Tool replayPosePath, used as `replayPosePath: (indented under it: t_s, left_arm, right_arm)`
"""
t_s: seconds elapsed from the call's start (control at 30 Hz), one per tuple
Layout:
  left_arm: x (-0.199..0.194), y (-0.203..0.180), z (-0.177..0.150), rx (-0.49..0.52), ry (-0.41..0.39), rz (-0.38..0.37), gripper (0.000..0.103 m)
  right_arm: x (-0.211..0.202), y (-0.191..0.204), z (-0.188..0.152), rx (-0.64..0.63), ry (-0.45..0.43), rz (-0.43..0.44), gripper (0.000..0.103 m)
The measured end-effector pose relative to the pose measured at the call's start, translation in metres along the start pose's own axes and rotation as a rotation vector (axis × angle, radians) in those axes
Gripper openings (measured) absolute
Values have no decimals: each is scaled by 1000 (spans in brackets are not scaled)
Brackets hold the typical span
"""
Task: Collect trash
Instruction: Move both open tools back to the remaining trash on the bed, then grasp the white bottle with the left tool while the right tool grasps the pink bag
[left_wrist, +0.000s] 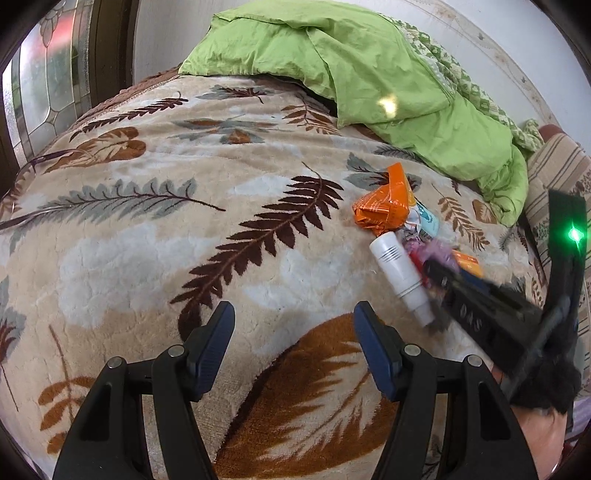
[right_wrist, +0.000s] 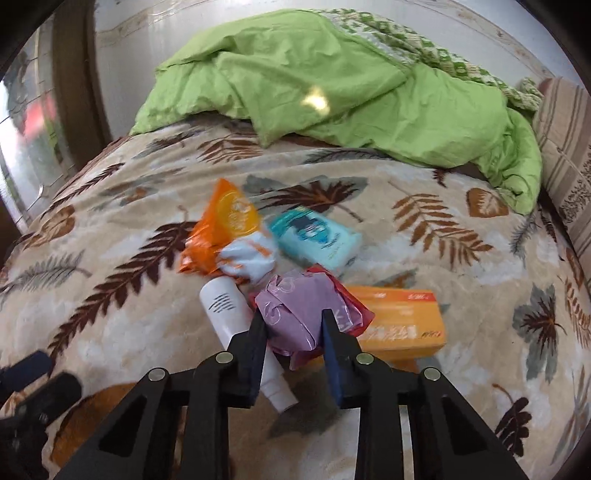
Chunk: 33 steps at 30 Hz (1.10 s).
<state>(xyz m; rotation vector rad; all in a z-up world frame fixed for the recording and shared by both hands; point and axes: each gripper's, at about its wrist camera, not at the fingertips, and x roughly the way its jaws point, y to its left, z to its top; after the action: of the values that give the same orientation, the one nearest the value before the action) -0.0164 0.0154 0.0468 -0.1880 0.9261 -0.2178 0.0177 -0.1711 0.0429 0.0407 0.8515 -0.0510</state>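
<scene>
A pile of trash lies on the leaf-patterned blanket (right_wrist: 110, 295): an orange wrapper (right_wrist: 221, 229), a teal packet (right_wrist: 317, 240), a white crumpled wrapper (right_wrist: 247, 262), a white bottle (right_wrist: 225, 310), a purple wrapper (right_wrist: 299, 314) and an orange box (right_wrist: 402, 317). My right gripper (right_wrist: 293, 325) is shut on the purple wrapper, one finger on each side. My left gripper (left_wrist: 293, 321) is open and empty above the blanket, left of the pile. In the left wrist view the orange wrapper (left_wrist: 384, 206) and white bottle (left_wrist: 399, 273) show beside the right gripper (left_wrist: 436, 273).
A crumpled green duvet (right_wrist: 351, 92) lies at the back of the bed. A striped pillow (right_wrist: 565, 147) is at the right. A wall and a glass door (left_wrist: 48, 81) stand behind and to the left.
</scene>
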Motion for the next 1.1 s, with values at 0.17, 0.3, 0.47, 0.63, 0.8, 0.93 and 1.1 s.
replayPosePath:
  t_s: [0.17,0.3,0.47,0.63,0.8,0.93,1.1]
  left_arm:
    - [-6,6,0,-27,-19,1,66]
    - [-3,9,1,-37,-11,-5,66]
    - [20,26,-1,-124,88,7,66]
    - [19,21,-4,-92,70,50,54]
    - [17,11,-8,-44,61,48,34]
    - [16,-4,-12,20,55,38,30]
    - [7,-22,-16,102,4,34,30]
  right_arm:
    - [-6,5,-20,126,137,317,27]
    - [-41,0,-27,148,65,326,27]
    - [-75,-12,-40,171,-27,262,27]
    - [-85,-22,-41,197,-64,266,27]
    - [-89,-36,-40,231,-93,257,27]
    - [-95,-42,-40,241,-115,247,27]
    - [-100,-43,-37,246,-149,236,27]
